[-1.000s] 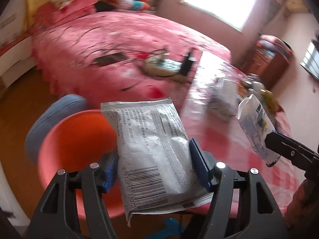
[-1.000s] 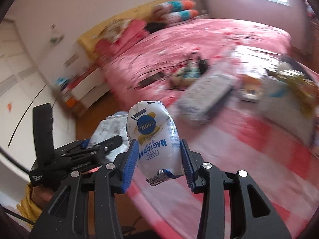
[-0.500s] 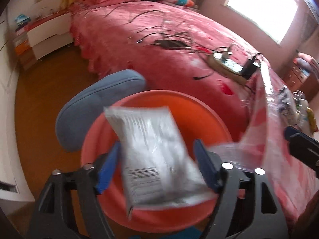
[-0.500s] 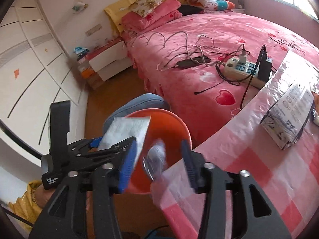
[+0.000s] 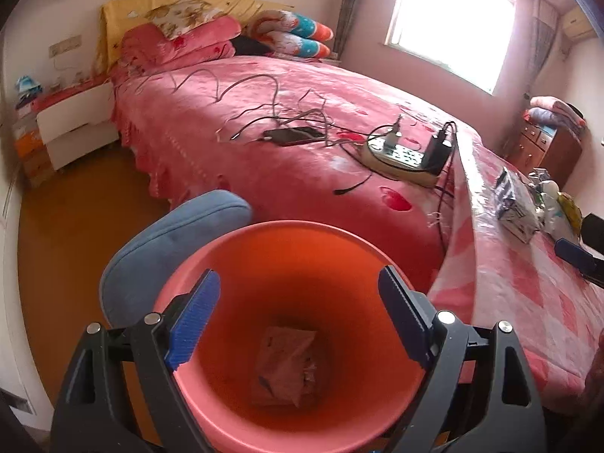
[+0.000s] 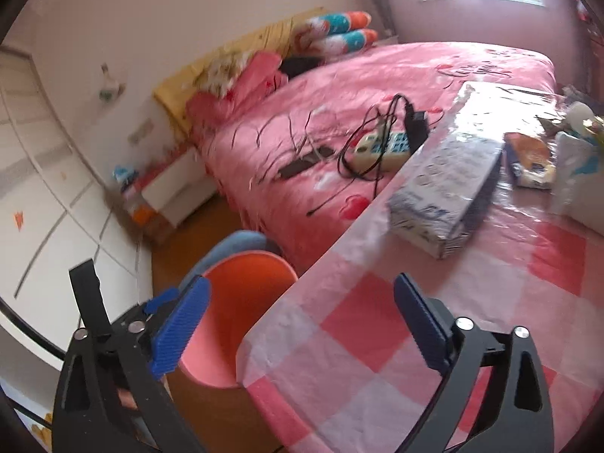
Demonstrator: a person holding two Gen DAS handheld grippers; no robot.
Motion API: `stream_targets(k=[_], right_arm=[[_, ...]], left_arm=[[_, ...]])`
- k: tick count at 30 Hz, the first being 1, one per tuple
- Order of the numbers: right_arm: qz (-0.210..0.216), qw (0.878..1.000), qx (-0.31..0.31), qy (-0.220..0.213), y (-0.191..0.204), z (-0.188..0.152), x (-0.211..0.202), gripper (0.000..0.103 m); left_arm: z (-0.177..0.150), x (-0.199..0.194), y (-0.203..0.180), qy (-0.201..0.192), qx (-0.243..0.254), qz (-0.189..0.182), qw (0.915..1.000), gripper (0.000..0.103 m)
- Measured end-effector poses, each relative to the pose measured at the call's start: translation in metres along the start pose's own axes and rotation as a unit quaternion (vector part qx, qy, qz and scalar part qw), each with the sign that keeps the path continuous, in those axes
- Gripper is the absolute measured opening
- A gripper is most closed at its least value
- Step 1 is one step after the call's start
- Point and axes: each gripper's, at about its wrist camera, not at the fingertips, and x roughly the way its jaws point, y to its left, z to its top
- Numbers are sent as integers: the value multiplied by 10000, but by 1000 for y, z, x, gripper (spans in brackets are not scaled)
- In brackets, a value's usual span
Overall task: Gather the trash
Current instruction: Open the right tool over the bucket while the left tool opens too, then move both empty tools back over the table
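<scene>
Left gripper [image 5: 298, 317] over the orange bin [image 5: 264, 234], jaws just opened – empty, wrapper [image 5: 287, 370] at its bottom, right gripper [image 6: 302, 332] likewise spread wide – empty – above the table edge [image 6: 264, 324].

Orange bin [image 5: 294, 264], pink-and-white checked tablecloth [image 6: 377, 358], blue stool [image 5: 162, 249], pink bedspread [image 5: 234, 143]

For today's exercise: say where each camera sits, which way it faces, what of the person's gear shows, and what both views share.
Left wrist: rides on the left tongs, looking steeply down into the round orange plastic bin; own blue pads, plus the other tongs' tip at right.
Right wrist: rides on the right tongs, facing across the pink checked tablecloth; own open pads, left tongs lower left.
Shared: bin, pink bed, white power strip.
</scene>
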Motion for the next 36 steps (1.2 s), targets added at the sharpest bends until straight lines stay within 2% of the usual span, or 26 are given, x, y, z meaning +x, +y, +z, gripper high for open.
stream_targets(k=[7,13,19,27,36], right_arm=[[-70,9997,68,-217,-10,-5,-21,98],[254,9976,555,-321,-28,-9,-31,98],[-242,9990,116,-350,-35,-15,-43,98],[-412,9960,753,-229,-76,-19,-58,98],[-744,9926,902,-315,-107,-21,-87,98]], left_arm=[[2,-4,-22,196,52,-370,9991,86],[6,-16,-43,204,168,-609,9978,86],[9,-23,-65,248,229,-753,9966,86],[4,-28,-105,341,699,-716,9944,86],[6,-33,-154,440,1295,-895,9865,86]])
